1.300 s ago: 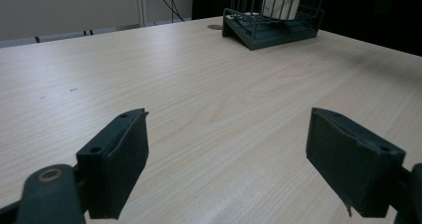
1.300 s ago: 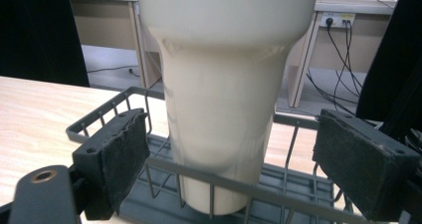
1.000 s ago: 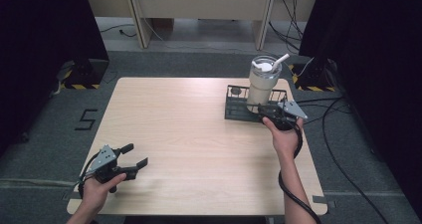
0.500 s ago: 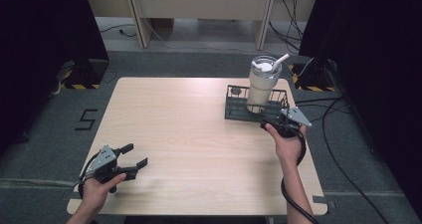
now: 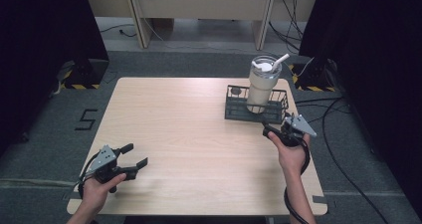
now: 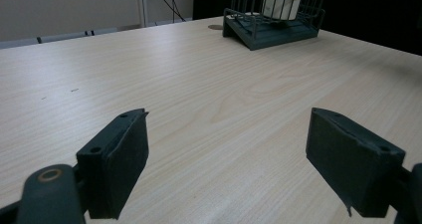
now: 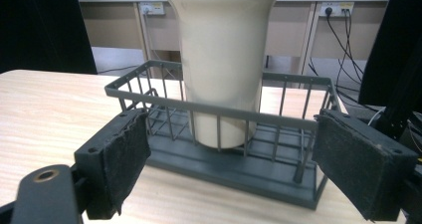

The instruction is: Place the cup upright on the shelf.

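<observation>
Pale wood covers the table point(image 5: 199, 129), which stands on a grey carpeted floor point(image 5: 45, 129) with dark curtains on both sides. Toward the far right corner of the table sits a dark wire basket point(image 5: 234, 112), and a cream tumbler point(image 5: 261, 87) with a clear lid and a white straw point(image 5: 279, 60) stands upright inside it, toward its right end. From the right gripper view the tumbler point(image 7: 224, 59) rises well above the basket's rim point(image 7: 209, 107), its base on the basket floor.

Just this side of the basket, near the right edge, the right hand-held gripper point(image 5: 278, 133) is held in a person's hand point(image 5: 291, 152); its jaws stand wide apart with nothing between them, facing the basket and short of touching it.

Near the front left corner, the left hand-held gripper point(image 5: 135, 156) is held low over the table in the other hand point(image 5: 97, 189), jaws likewise spread wide and empty, pointing across bare wood toward the basket point(image 6: 273, 20), well apart from it.
</observation>
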A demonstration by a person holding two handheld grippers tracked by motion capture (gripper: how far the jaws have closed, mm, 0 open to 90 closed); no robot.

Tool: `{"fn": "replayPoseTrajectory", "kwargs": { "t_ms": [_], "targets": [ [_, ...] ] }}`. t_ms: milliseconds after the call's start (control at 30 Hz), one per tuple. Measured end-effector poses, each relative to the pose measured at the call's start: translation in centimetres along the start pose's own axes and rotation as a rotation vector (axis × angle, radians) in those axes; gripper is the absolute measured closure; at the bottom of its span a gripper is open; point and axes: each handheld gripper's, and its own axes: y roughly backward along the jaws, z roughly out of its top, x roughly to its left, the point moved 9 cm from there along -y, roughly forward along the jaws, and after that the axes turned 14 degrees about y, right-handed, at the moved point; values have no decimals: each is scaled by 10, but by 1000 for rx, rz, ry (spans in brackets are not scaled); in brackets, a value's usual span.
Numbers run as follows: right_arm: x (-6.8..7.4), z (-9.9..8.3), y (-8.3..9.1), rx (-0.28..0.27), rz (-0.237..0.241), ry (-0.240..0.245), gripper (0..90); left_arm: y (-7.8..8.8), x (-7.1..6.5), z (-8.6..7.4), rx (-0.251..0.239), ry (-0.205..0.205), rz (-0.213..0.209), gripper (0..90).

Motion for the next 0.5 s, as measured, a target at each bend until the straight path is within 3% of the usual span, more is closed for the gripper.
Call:
{"fn": "replayPoseTrajectory", "kwargs": {
  "t_ms": [500],
  "targets": [
    [1, -27, 34, 17, -17, -21, 152, -1, -1, -1, 4, 0, 0, 164]
  ]
}}
